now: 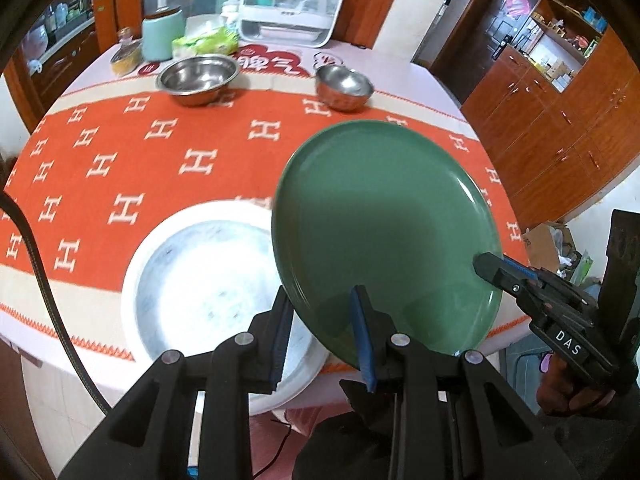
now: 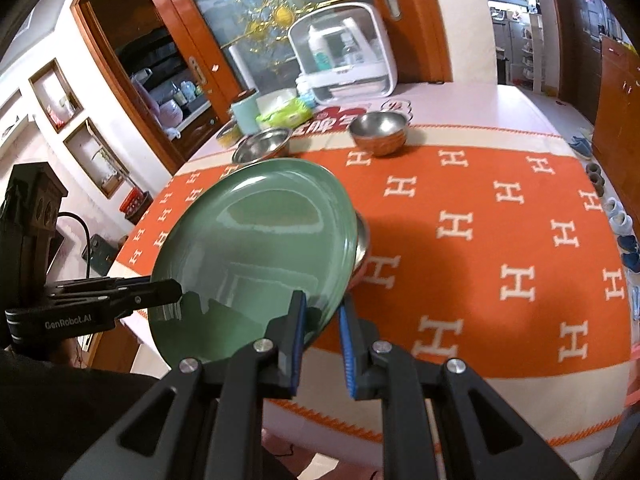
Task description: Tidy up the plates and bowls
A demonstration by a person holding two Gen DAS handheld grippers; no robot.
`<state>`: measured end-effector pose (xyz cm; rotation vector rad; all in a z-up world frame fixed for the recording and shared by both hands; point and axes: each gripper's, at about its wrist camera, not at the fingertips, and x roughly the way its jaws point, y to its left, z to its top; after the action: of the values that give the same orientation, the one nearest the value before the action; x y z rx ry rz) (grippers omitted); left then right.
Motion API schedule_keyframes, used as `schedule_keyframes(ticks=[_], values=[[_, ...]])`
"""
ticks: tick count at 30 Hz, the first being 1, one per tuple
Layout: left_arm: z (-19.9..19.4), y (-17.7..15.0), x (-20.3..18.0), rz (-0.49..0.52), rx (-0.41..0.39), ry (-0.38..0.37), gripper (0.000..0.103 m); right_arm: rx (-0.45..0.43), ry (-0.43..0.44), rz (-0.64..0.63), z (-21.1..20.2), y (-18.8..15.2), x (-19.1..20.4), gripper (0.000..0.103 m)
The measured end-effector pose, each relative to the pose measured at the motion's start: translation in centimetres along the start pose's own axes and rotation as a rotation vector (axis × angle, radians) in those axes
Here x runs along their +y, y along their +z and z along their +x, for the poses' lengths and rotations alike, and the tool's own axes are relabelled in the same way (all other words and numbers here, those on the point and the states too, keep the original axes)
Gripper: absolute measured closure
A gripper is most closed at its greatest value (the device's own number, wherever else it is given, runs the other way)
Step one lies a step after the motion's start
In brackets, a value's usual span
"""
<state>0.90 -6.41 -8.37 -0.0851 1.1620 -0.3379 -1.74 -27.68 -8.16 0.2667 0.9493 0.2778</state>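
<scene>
A green plate [image 1: 384, 232] hangs tilted above the table, held by both grippers. My left gripper [image 1: 322, 300] is shut on its near rim, and my right gripper [image 1: 486, 266] comes in from the right, shut on the right rim. In the right wrist view my right gripper [image 2: 322, 300] clamps the green plate [image 2: 256, 240] at its lower right edge, while the left gripper [image 2: 176, 286] pinches the left edge. A white plate [image 1: 200, 280] lies on the cloth below, partly hidden. Two steel bowls [image 1: 198, 76] [image 1: 344, 84] stand at the far side. A third bowl's rim [image 2: 363, 240] peeks from behind the green plate.
An orange patterned cloth [image 2: 480, 240] covers the round table. At the far edge stand a white box appliance [image 1: 292, 4], a mint canister [image 1: 162, 34], a green packet [image 1: 206, 42] and a small jar [image 1: 126, 56]. Wooden cabinets [image 1: 560, 120] line the right side.
</scene>
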Motion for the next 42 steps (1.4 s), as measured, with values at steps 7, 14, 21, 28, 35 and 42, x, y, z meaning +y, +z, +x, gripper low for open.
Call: schedule_keyframes(ticks=[7,14,21,28,35,42], values=[[-0.1,-1.5,3.5,-0.017,0.049,0.003,0.075,0.055,-0.014,-0.015,1.6,-1.1,3.7,0.087],[0.1,-2.2,6.8,-0.024,0.098,-0.002,0.075,0.105,-0.029,-0.014,3.5,-1.8,6.4,0.087],[0.9,-2.4,9.6,-0.027,0.145,0.000,0.075,0.159,-0.037,0.000,5.5,-2.4,8.5,0.086],[2.2,-2.5,11.8,-0.021,0.201,0.007,0.075,0.214,-0.050,0.022,7.8,-2.8,9.9,0.086],[3.9,-2.0,14.2,0.004,0.263,0.010,0.075,0.263,-0.080,0.045,10.1,-3.3,11.3,0.085],[5.2,-1.4,14.9,0.067,0.301,-0.006,0.075,0.275,-0.125,0.096,11.3,-3.6,11.8,0.084]])
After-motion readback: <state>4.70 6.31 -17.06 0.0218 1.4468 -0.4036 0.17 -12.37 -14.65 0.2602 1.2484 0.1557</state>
